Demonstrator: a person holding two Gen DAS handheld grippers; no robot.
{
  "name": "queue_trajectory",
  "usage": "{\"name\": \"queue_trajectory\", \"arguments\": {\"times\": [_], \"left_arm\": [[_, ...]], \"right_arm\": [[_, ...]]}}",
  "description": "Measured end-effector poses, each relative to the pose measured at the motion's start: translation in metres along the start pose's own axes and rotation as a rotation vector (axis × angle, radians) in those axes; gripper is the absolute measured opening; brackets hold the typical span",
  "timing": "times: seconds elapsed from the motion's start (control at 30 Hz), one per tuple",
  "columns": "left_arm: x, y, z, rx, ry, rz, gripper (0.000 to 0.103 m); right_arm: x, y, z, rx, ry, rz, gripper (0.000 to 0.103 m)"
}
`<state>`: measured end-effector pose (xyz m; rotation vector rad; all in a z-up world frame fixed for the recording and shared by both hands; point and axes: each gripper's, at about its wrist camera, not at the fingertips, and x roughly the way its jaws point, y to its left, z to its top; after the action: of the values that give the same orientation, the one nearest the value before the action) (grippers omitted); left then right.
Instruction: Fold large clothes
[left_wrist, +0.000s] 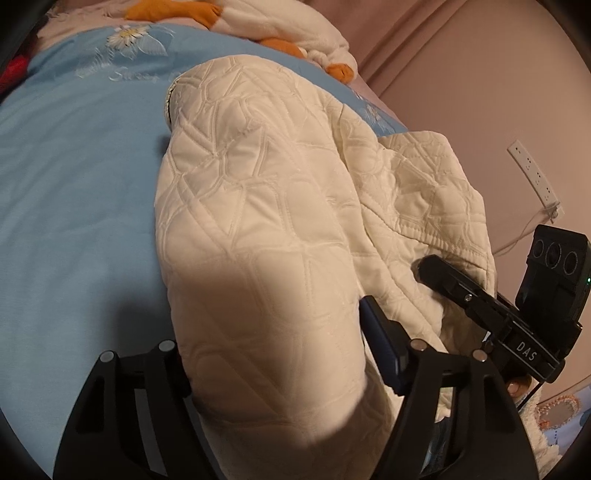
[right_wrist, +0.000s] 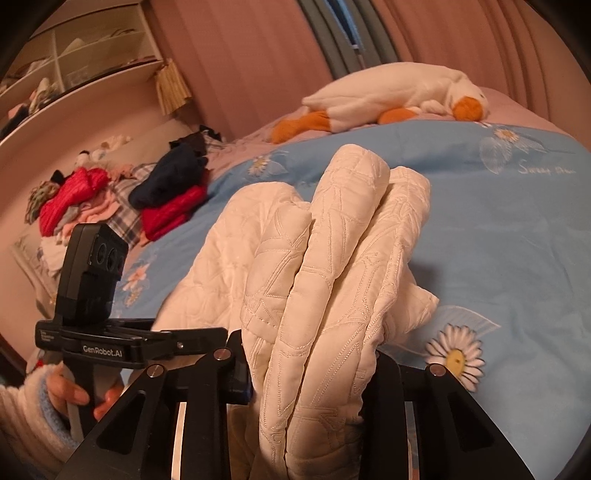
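Evidently the fold is at its gathering stage: both claws have hold of the cream quilted jacket (left_wrist: 258, 206) and carry part of it above the blue duvet (left_wrist: 74, 192) that covers the bed, while the rest of the garment trails down onto that duvet. In the left wrist view the left claw (left_wrist: 273, 373) stands fairly wide, its jaws closed on a thick, puffed roll of the jacket that fills the gap between them. In the right wrist view the right claw (right_wrist: 310, 373) is pinched much narrower around several stacked layers of the same jacket (right_wrist: 332, 258), bunched into upright ridges. The right claw also shows in the left wrist view, just beside the jacket's loose hem, on the side away from the duvet's flower print. A plush goose (right_wrist: 399, 96) lies beyond the jacket at the far edge of the duvet, and a heap of other clothes (right_wrist: 122, 195) sits well apart to the jacket's left. The next move probably calls for both claws to travel together, so the padded layers stay aligned, and to lay the held portion flat over the part resting on the duvet before letting go.
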<state>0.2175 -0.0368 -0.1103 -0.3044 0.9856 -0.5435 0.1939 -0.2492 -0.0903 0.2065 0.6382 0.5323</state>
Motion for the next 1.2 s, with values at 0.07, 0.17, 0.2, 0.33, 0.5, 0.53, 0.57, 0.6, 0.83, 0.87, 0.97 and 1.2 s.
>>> {"name": "queue_trajectory", "arguments": {"times": [0.07,0.17,0.2,0.33,0.5,0.53,0.57,0.6,0.83,0.87,0.97,1.2], "left_arm": [[-0.007,0.006,0.002,-0.008,-0.015,0.009,0.072],[-0.018,0.019,0.005,-0.025,-0.036,0.021,0.073],[-0.022,0.023,0.007,-0.031,-0.042,0.027,0.073],[-0.034,0.043,0.013,-0.047,-0.059,0.048,0.073],[-0.037,0.061,0.029,-0.074,-0.083,0.081,0.073],[-0.038,0.064,0.029,-0.078,-0.087,0.086,0.073],[-0.039,0.070,0.033,-0.085,-0.090,0.094,0.073],[-0.040,0.074,0.035,-0.089,-0.093,0.101,0.073],[-0.031,0.097,0.047,-0.108,-0.085,0.140,0.073],[-0.026,0.099,0.047,-0.115,-0.071,0.144,0.072],[-0.017,0.107,0.053,-0.121,-0.055,0.149,0.073],[-0.015,0.102,0.056,-0.076,-0.038,0.183,0.074]], "right_arm": [[0.004,0.006,0.002,-0.006,-0.003,0.014,0.034],[0.013,0.017,0.009,-0.026,-0.007,0.034,0.034],[0.018,0.022,0.013,-0.035,-0.006,0.042,0.034],[0.034,0.037,0.021,-0.062,-0.001,0.059,0.034],[0.056,0.049,0.032,-0.071,0.003,0.088,0.034],[0.061,0.051,0.034,-0.075,0.005,0.092,0.034],[0.065,0.053,0.036,-0.077,0.006,0.094,0.034],[0.068,0.055,0.036,-0.077,0.007,0.097,0.034],[0.097,0.052,0.042,-0.054,0.031,0.107,0.034],[0.102,0.052,0.041,-0.047,0.042,0.101,0.034],[0.112,0.046,0.040,-0.024,0.072,0.083,0.034],[0.115,0.018,0.024,0.109,0.132,0.037,0.055]]}}
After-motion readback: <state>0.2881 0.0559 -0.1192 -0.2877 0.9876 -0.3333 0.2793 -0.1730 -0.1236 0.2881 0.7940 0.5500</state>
